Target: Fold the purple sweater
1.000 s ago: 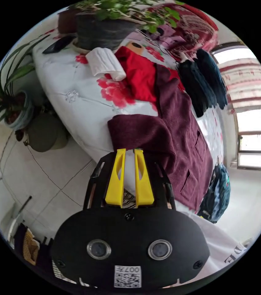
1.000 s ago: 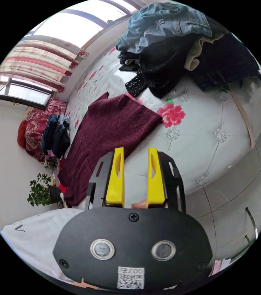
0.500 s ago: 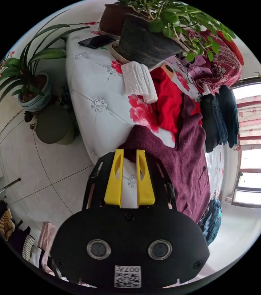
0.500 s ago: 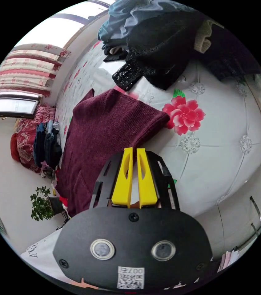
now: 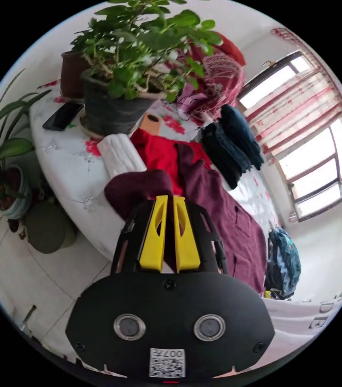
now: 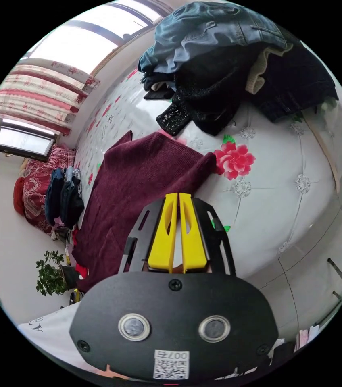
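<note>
We see the purple sweater spread across a white bed printed with red flowers, one end near the bed's edge and the rest running away toward the window. In the left gripper view, the left gripper has its yellow fingers drawn close together with purple knit showing in the narrow gap between them, so we take them to be pinching a bunched sleeve or corner of the sweater at the edge of the bed. Beside the sweater lie a red garment, a white folded cloth and a dark stack of clothes. A potted plant and a phone sit further back on the bed.

In the right gripper view, the right gripper has its fingers nearly closed, with only a thin slit between them. They sit over the near edge of the sweater, and we cannot tell whether any cloth is caught between them. A pile of dark clothes and jeans lies beyond the sweater, near a large red flower print.
</note>
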